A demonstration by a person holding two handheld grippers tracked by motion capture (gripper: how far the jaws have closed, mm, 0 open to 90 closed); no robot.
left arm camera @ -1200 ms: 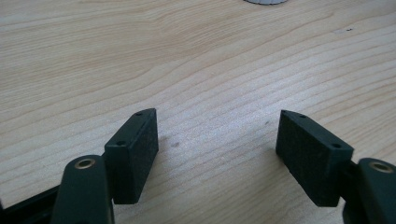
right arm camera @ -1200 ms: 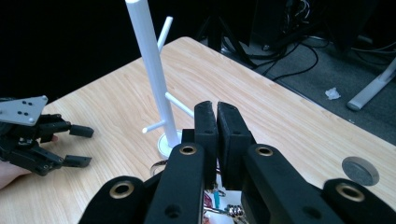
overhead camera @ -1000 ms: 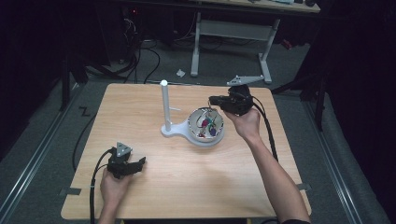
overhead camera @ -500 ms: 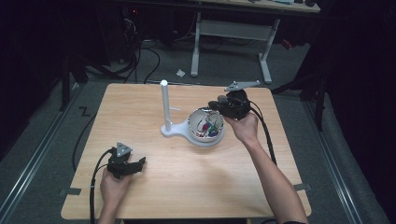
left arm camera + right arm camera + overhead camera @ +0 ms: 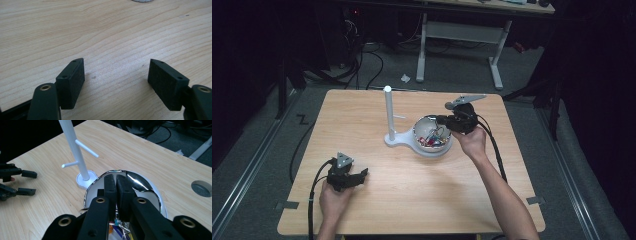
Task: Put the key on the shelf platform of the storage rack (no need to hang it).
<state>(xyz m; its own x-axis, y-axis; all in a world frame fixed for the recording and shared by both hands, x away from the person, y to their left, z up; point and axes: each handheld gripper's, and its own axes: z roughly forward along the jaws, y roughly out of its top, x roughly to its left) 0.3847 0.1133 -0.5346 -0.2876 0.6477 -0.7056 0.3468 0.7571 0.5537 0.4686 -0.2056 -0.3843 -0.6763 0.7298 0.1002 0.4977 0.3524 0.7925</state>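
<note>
On the desk (image 5: 362, 115), close to its near left corner, the left gripper (image 5: 360, 175) rested low in the person's left hand (image 5: 333, 199), its cable trailing off over the near edge. In the left gripper view its two black pads (image 5: 72, 82) stood wide apart, released, with bare wood grain between them and nothing in the gap.

Toward the middle of the desk rose a white stand (image 5: 388, 113), an upright post on a round foot; the right gripper view showed two short pegs sticking out from the post (image 5: 75, 147) at different heights. Just to the right of the foot, and touching the same white base, sat a shiny metal bowl (image 5: 424, 125) holding a tangle of small colourful items (image 5: 435, 143), too small to name.

Farther right, nearer the far right corner, the right hand (image 5: 471, 142) held the right gripper (image 5: 441, 119) over the bowl's rim, tips pointing into it. In the right gripper view the jaws were clenched, pad against pad (image 5: 110, 186), above the mirrored inside of the bowl (image 5: 140, 182), and nothing could be seen pinched between them.
</note>
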